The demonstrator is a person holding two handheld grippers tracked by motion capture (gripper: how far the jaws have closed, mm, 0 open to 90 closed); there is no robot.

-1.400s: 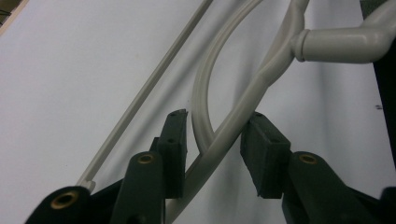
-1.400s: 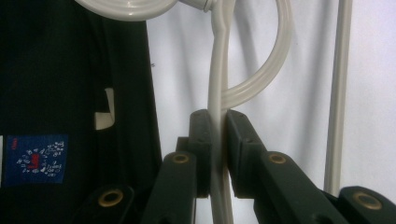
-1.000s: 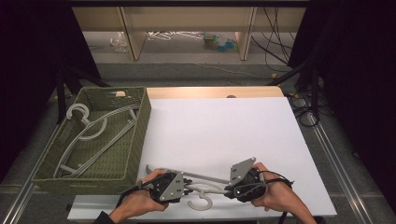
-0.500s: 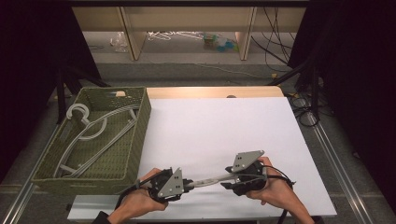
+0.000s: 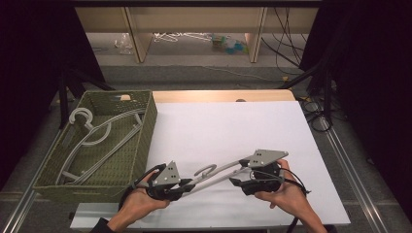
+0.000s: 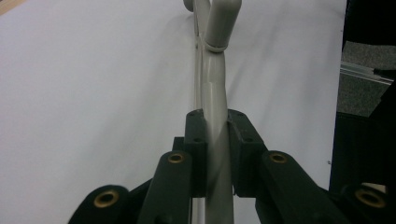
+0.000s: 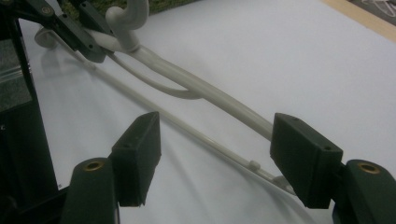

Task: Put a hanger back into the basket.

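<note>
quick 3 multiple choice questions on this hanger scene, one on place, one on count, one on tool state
1. Where is the green basket?
A. left of the white sheet
B. right of the white sheet
C. on the sheet's middle

2. How many hangers lie in the basket?
A. none
B. at least two
C. ten

3. How is the grey hanger over the white sheet held?
A. left tool shut on it, right tool open
B. both tools open
C. right tool shut on it alone

Answers:
1. A, the high view shows it at the sheet's left edge.
2. B, overlapping hangers in the basket show.
3. A, left pads clamp the bar; right jaws have just been opening, spread around the hanger.
</note>
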